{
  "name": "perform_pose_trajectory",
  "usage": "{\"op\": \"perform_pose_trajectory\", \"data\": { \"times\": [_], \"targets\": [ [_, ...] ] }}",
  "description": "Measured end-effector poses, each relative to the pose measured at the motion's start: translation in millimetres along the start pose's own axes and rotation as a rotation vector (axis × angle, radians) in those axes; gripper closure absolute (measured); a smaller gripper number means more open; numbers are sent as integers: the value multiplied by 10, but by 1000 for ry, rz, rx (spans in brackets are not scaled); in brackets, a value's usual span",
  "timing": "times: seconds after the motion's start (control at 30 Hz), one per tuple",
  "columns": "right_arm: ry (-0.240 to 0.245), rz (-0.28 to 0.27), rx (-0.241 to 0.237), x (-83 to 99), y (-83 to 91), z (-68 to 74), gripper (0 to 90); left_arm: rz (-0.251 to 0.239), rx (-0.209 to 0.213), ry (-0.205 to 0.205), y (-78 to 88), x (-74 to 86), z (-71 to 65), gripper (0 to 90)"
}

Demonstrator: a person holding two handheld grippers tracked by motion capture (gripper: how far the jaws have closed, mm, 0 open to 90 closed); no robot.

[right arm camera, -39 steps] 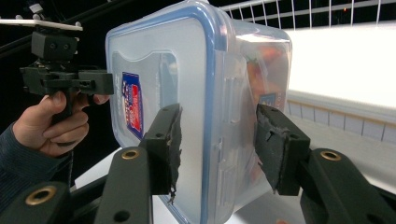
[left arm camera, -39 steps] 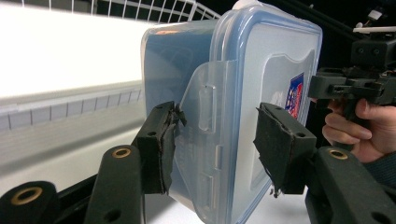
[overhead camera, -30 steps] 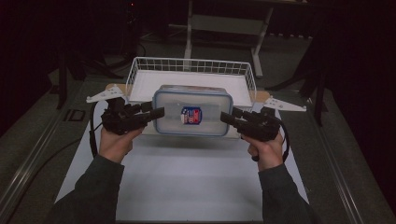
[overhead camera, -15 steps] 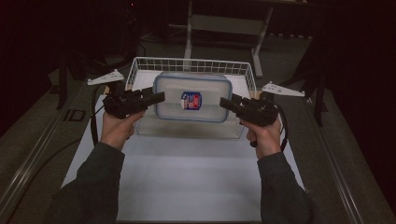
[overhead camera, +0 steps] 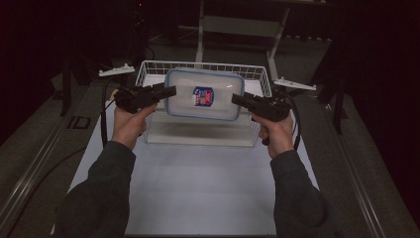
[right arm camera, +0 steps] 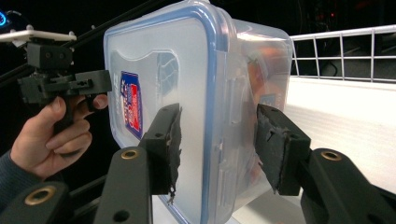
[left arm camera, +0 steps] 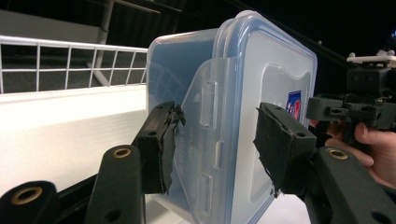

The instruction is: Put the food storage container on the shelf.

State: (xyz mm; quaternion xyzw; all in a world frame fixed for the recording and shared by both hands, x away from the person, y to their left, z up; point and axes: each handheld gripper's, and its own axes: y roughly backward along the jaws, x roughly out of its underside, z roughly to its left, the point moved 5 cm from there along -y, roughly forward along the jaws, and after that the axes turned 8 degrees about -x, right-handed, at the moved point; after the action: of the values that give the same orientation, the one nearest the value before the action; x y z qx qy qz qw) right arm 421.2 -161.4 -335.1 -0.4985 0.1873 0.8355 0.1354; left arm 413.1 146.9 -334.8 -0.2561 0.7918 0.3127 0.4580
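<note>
High view showed the lidded plastic box [overhead camera: 204, 94] held up over the wire basket [overhead camera: 257, 79], lid tilted toward you, long axis running left to right. Your left tongs [overhead camera: 170, 91] and right tongs [overhead camera: 236, 99] each straddled a short end, jaws spread around its latch; whether they pinched, I couldn't tell. You needed both ends kept level over the white counter [overhead camera: 198, 183].

The box [overhead camera: 204, 94] I held was clear, glossy plastic with a smooth blue-rimmed lid [right arm camera: 161, 84] and a printed sticker [overhead camera: 203, 96]. My pads [left arm camera: 161, 144] were matt black, rough and frayed at the edges. The basket [overhead camera: 148, 69] was white coated wire; the tabletop [overhead camera: 198, 183] looked matt white.
</note>
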Motion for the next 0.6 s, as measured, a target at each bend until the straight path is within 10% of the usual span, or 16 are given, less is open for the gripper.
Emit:
{"op": "perform_pose_trajectory", "data": {
  "times": [0.6],
  "targets": [
    [-49,10,26,-110,-132,-197,519,-22,-25,80,-178,-12,181,486]
  ]
}}
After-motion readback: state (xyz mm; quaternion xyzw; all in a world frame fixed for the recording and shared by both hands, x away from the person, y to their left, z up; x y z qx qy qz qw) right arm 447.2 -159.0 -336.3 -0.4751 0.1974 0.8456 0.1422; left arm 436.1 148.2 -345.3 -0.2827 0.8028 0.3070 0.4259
